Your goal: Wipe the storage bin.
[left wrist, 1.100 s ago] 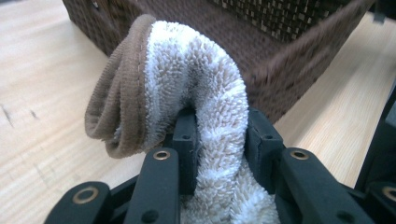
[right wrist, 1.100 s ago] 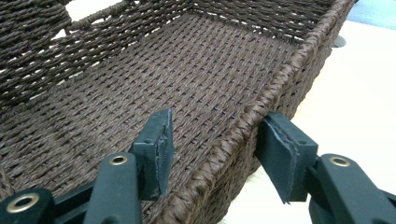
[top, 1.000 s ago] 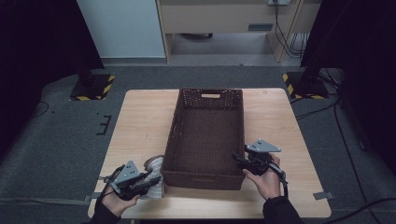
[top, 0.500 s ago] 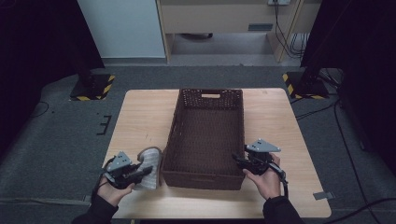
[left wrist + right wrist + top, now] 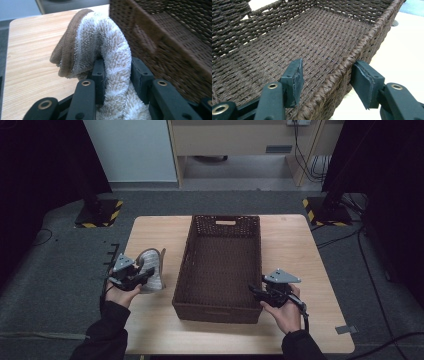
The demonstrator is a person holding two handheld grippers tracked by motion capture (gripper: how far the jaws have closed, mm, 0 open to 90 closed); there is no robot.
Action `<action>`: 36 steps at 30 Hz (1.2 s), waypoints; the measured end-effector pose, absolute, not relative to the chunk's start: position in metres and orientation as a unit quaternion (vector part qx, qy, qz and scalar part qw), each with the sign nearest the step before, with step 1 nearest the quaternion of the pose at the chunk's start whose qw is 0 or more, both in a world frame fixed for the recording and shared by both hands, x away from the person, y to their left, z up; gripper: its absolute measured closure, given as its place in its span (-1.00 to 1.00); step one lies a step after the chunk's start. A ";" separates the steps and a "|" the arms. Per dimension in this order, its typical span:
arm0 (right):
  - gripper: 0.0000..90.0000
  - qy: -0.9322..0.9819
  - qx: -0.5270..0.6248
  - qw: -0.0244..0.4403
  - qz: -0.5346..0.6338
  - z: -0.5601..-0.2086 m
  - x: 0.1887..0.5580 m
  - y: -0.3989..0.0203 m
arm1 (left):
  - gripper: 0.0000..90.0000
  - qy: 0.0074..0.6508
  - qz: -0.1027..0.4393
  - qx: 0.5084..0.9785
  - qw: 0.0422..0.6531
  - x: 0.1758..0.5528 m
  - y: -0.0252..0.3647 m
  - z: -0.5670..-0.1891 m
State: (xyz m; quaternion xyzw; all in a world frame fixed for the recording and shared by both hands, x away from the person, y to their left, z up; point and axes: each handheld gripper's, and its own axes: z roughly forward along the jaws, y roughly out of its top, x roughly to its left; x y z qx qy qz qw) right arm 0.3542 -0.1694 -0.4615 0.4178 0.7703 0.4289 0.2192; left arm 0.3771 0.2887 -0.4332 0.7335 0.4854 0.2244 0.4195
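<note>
1. Your left gripper (image 5: pixel 145 276) was clamped on a fluffy towel (image 5: pixel 151 270) with white and beige stripes and a brown edge. In the left gripper view both pads pressed into the towel (image 5: pixel 110 57), whose pile bulged up between them and folded over to the left. The jaws had just eased a little wider, yet the towel was gripped between them.
2. The towel sat over the bench's left part, just beside the left long wall of the basket (image 5: pixel 220 265); whether towel and basket touched you could not tell from above. In the left gripper view the wicker wall (image 5: pixel 170 37) stood close on the right of the towel.
3. The basket, dark brown wicker, rectangular, lay in the middle of the wooden bench (image 5: pixel 300 250) with its long axis running away from you.
4. Your right gripper (image 5: pixel 256 291) was at the basket's near right corner. In the right gripper view its jaws stood apart and straddled the basket's rim (image 5: pixel 342 72): one pad inside the wall, one outside, neither pressing on the wicker. Those jaws had just been opening, with the rim between them.
</note>
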 end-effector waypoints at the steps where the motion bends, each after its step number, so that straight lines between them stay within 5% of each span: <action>1: -0.03 0.769 0.418 0.219 0.431 -0.462 0.354 -0.169 | 0.48 0.492 0.225 0.728 0.420 0.380 0.290 -0.434; 26: -0.04 0.764 0.422 0.218 0.437 -0.463 0.354 -0.170 | 0.40 0.542 0.226 0.741 0.327 0.404 0.318 -0.489; 36: -0.01 0.766 0.419 0.223 0.433 -0.462 0.354 -0.170 | 0.06 0.547 0.218 0.730 0.345 0.403 0.319 -0.488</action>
